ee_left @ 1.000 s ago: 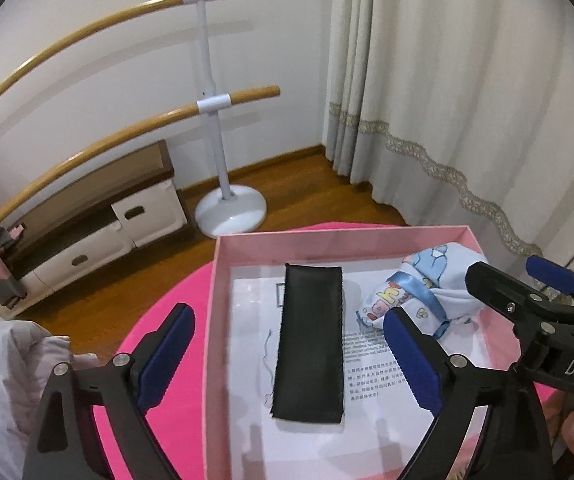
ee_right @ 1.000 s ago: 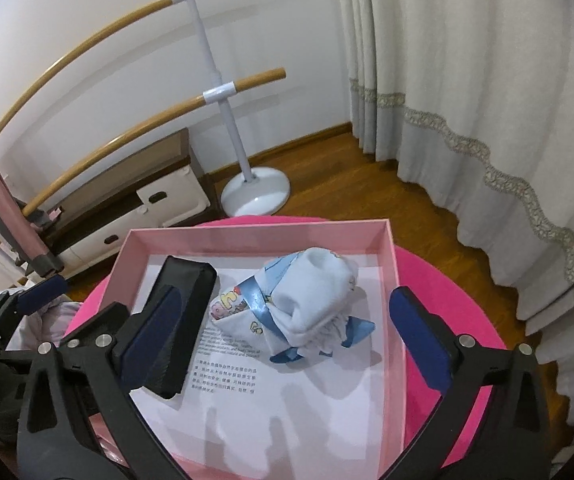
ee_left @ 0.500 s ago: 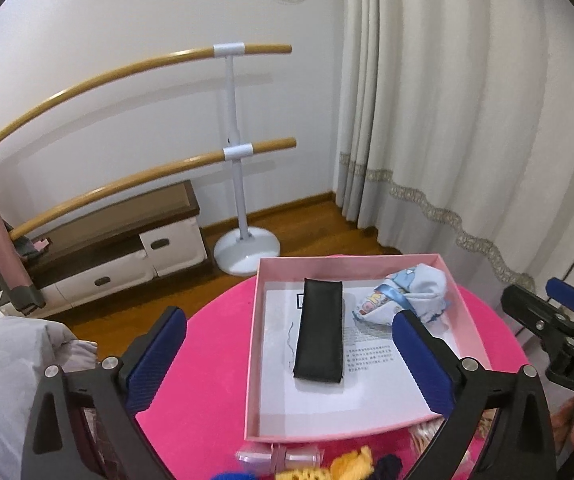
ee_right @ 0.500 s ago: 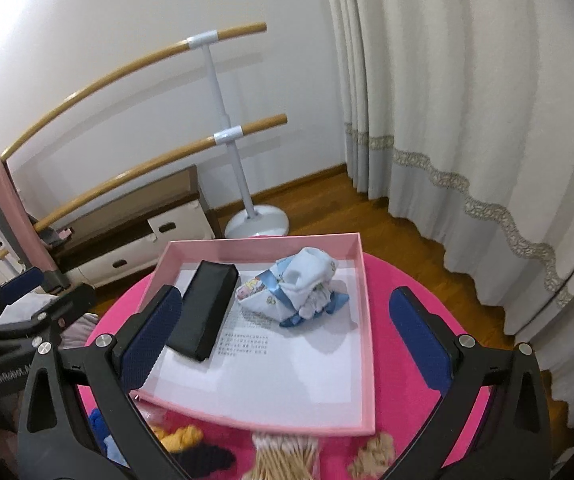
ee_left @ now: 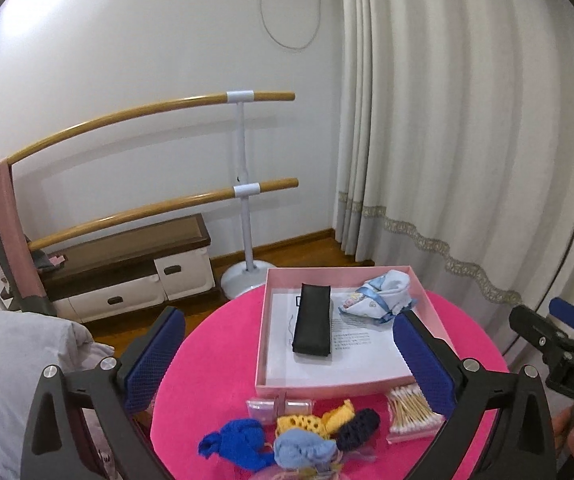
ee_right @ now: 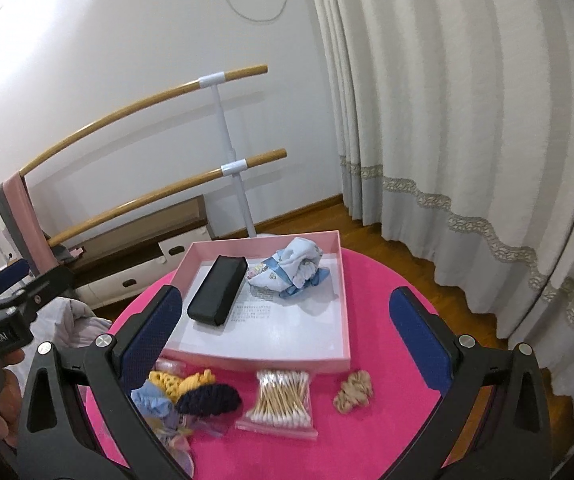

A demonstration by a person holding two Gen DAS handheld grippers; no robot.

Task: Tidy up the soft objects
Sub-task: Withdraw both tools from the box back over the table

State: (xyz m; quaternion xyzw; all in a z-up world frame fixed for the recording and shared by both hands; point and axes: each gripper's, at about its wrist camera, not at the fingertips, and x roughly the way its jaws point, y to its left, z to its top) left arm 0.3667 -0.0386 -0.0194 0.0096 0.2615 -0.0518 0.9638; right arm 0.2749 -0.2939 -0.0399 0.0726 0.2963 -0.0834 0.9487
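On the round pink surface (ee_right: 383, 280), the shallow pink cardboard box (ee_right: 345, 312) already holds a black soft pouch (ee_right: 218, 290), its long axis running toward the far rim, beside a bundled pale blue printed cloth (ee_right: 293, 266). Both claws, left (ee_left: 291, 364) and right (ee_right: 287, 340), gape wide and empty, likely pulled back to choose among the crocheted scrunchies (ee_right: 191, 390) lying near the box's front.

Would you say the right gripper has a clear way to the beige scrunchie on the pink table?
Probably yes. The right gripper is open and empty, and the beige scrunchie lies alone on the pink table, apart from the cotton swabs and pink box.
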